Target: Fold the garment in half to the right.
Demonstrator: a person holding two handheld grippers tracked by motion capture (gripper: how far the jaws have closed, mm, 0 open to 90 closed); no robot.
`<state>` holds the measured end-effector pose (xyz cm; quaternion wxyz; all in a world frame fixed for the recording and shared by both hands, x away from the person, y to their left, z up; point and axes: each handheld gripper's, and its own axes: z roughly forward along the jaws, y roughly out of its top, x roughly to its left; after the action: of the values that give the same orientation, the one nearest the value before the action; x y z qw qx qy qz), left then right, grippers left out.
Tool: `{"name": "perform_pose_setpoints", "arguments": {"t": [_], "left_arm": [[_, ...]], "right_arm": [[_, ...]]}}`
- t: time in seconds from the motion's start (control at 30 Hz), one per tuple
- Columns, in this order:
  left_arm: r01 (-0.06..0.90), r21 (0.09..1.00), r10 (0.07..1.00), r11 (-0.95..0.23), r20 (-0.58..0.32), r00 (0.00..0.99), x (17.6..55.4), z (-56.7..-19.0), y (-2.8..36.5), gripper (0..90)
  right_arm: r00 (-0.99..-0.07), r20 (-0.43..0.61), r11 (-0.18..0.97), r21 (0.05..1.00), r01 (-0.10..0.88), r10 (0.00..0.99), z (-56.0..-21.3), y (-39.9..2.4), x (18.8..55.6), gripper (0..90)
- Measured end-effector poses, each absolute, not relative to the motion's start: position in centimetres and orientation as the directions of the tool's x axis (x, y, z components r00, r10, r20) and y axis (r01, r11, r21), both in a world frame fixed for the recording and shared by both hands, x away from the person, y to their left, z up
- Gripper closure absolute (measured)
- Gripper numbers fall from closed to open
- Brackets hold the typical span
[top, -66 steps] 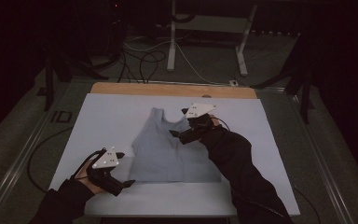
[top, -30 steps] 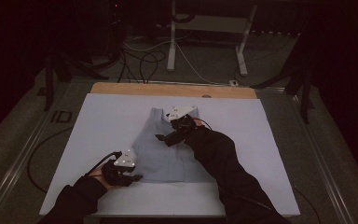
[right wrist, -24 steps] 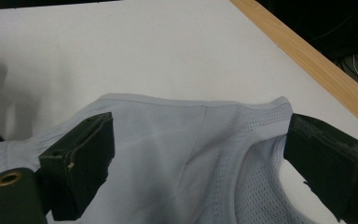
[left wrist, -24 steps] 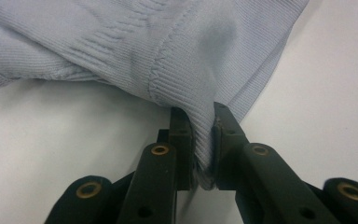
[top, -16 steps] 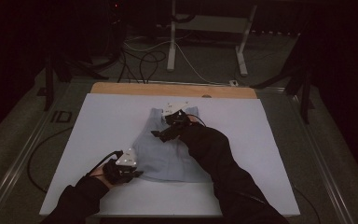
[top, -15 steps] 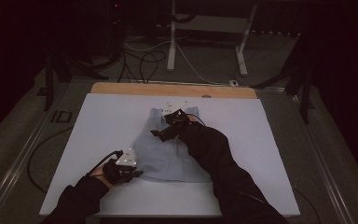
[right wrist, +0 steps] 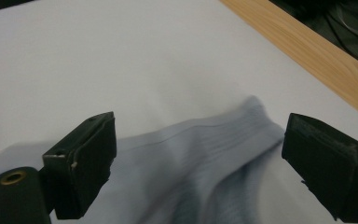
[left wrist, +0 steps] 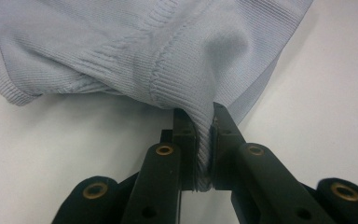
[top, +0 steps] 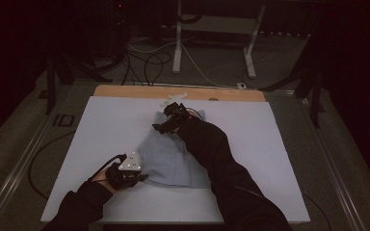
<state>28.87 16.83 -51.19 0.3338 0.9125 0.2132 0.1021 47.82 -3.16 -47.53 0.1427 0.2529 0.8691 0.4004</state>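
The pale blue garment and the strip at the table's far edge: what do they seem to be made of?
The pale blue garment looks like a soft ribbed knit, perhaps cotton: fine ridges, a stitched hem, matte surface. The light brown strip at the far edge looks like wood, with grain lines and a dull sheen; it may be veneer.

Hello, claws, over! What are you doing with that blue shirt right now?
Left claw shut on blue shirt, pinching its near hem corner. Right claw open, over the shirt's far shoulder strap, not gripping. Nothing in the way on white board.

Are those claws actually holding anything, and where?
The left claw pinches the pale blue knit top at its ribbed hem; the right claw holds nothing.
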Motion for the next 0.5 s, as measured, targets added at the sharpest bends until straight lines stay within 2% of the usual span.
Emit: {"name": "perform_pose_setpoints", "arguments": {"t": [0.1, 0.17, 0.37, 0.43, 0.5], "left_arm": [[0.317, 0.65, 0.454, -0.69, 0.047, 0.89, 28.9, -51.2, 16.8, 85.2], [0.321, 0.653, 0.455, -0.686, 0.041, 0.889, 28.9, -51.2, 16.9, 85.2], [0.321, 0.653, 0.454, -0.686, 0.039, 0.89, 28.9, -51.3, 17.0, 85.2], [0.316, 0.653, 0.451, -0.688, 0.042, 0.892, 28.9, -51.3, 17.0, 85.2], [0.316, 0.654, 0.452, -0.688, 0.045, 0.891, 28.9, -51.3, 17.0, 85.2]], "right_arm": [[-0.807, -0.013, 0.532, 0.758, 0.377, 0.59, -47.5, -2.5, 48.9, 14.3], [-0.787, -0.006, 0.521, 0.753, 0.403, 0.617, -47.3, -2.1, 49.5, 21.2], [-0.746, 0.0, 0.518, 0.72, 0.462, 0.666, -47.6, -0.8, 51.1, 29.7], [-0.749, 0.0, 0.527, 0.711, 0.465, 0.662, -47.8, -0.5, 51.6, 32.1], [-0.766, -0.002, 0.536, 0.716, 0.448, 0.643, -48.0, -0.2, 52.0, 38.5]]}}
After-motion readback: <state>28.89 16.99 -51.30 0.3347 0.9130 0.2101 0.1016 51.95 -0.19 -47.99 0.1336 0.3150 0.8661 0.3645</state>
